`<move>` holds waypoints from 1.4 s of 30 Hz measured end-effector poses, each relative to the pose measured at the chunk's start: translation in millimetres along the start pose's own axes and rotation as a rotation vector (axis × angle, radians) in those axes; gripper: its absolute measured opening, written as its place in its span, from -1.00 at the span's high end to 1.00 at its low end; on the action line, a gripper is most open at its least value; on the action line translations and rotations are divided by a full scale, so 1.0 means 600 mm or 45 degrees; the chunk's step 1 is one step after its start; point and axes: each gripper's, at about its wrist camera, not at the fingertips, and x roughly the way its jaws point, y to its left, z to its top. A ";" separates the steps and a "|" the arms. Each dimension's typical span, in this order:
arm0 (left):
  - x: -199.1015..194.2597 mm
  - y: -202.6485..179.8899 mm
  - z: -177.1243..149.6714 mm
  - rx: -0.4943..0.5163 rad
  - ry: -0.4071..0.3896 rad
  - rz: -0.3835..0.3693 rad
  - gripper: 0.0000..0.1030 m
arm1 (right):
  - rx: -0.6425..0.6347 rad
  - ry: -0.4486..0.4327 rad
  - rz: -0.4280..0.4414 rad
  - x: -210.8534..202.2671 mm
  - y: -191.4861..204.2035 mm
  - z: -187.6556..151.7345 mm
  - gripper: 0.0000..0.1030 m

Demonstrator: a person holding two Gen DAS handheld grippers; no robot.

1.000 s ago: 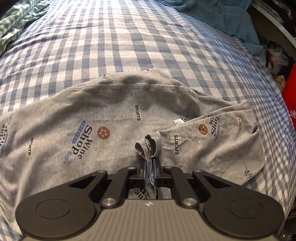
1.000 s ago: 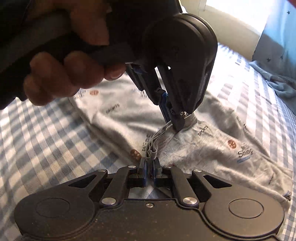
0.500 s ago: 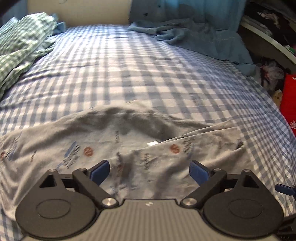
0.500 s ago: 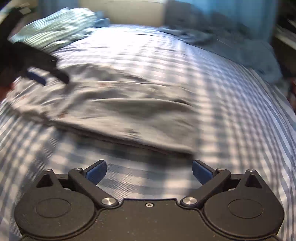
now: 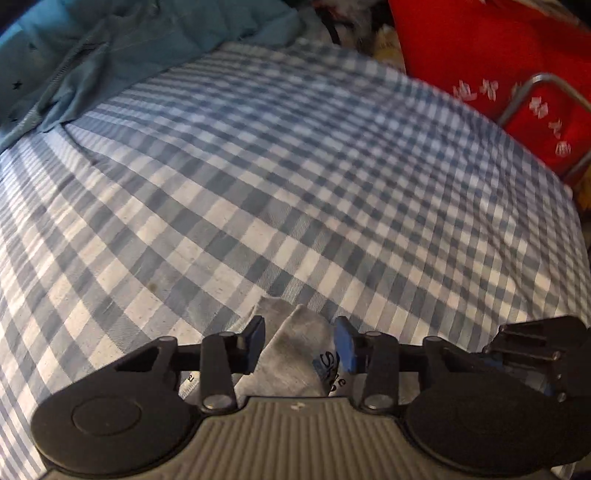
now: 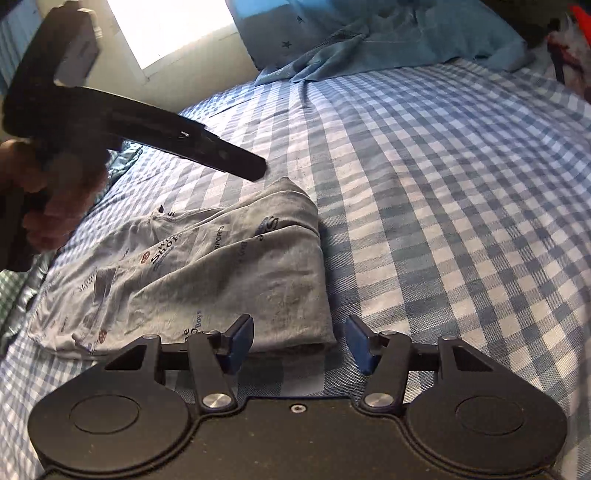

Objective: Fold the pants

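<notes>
Grey printed pants lie folded on the blue checked bed sheet. My right gripper sits at their near right corner, which lies low between its blue pads. The jaws are closing and the pads do not touch the cloth. My left gripper hangs over the far corner of the pants. That corner shows between its closing jaws, with a gap on each side. In the right wrist view the left gripper reaches in from the upper left, with a hand holding it.
A teal blanket with stars is bunched at the head of the bed. A red bag and a metal tube frame stand past the bed's right edge. A bright window is behind. Bare sheet spreads right of the pants.
Both grippers were shut on bunched cloth at the middle of the pants. They let go, opened wide and swung to the folded right edge, where their jaws are now narrower.
</notes>
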 end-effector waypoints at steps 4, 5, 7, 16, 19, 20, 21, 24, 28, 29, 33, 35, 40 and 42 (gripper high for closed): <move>0.031 -0.002 0.014 -0.007 0.135 -0.005 0.27 | 0.044 0.022 0.081 0.010 -0.020 -0.005 0.14; 0.036 0.001 0.019 -0.023 0.148 -0.004 0.27 | 0.040 0.029 0.091 0.012 -0.022 -0.008 0.16; 0.049 0.006 0.031 -0.039 0.184 0.007 0.31 | 0.043 0.036 0.111 0.014 -0.026 -0.012 0.16; 0.060 -0.023 0.055 0.038 0.287 0.155 0.97 | 0.023 0.045 0.125 0.018 -0.038 -0.009 0.87; 0.049 -0.027 0.055 0.040 0.227 0.193 0.98 | 0.058 0.039 0.136 0.016 -0.044 -0.013 0.99; 0.047 -0.024 0.058 0.030 0.217 0.185 0.98 | 0.073 0.038 0.140 0.014 -0.046 -0.015 1.00; 0.045 -0.020 0.056 0.014 0.210 0.177 0.98 | 0.078 0.038 0.144 0.011 -0.047 -0.018 1.00; 0.041 -0.004 0.060 -0.057 0.172 0.159 0.97 | 0.062 0.046 0.152 0.005 -0.044 -0.025 1.00; 0.035 0.003 0.057 -0.096 0.136 0.142 0.97 | 0.041 0.057 0.173 -0.006 -0.033 -0.033 1.00; 0.036 0.003 0.055 -0.092 0.127 0.142 0.97 | 0.035 0.058 0.178 -0.009 -0.030 -0.034 1.00; 0.050 0.011 0.046 -0.160 0.066 0.116 0.95 | 0.018 0.065 0.169 -0.012 -0.023 -0.035 1.00; 0.066 0.013 0.035 -0.165 0.016 0.177 0.93 | 0.019 0.076 0.141 -0.007 -0.027 -0.034 1.00; -0.001 0.040 -0.003 -0.457 -0.178 0.210 -0.15 | -0.021 0.072 0.032 -0.021 -0.051 -0.017 0.37; -0.055 0.037 -0.046 -0.538 -0.331 0.329 -0.70 | -0.086 0.013 -0.002 -0.030 -0.055 0.000 -0.10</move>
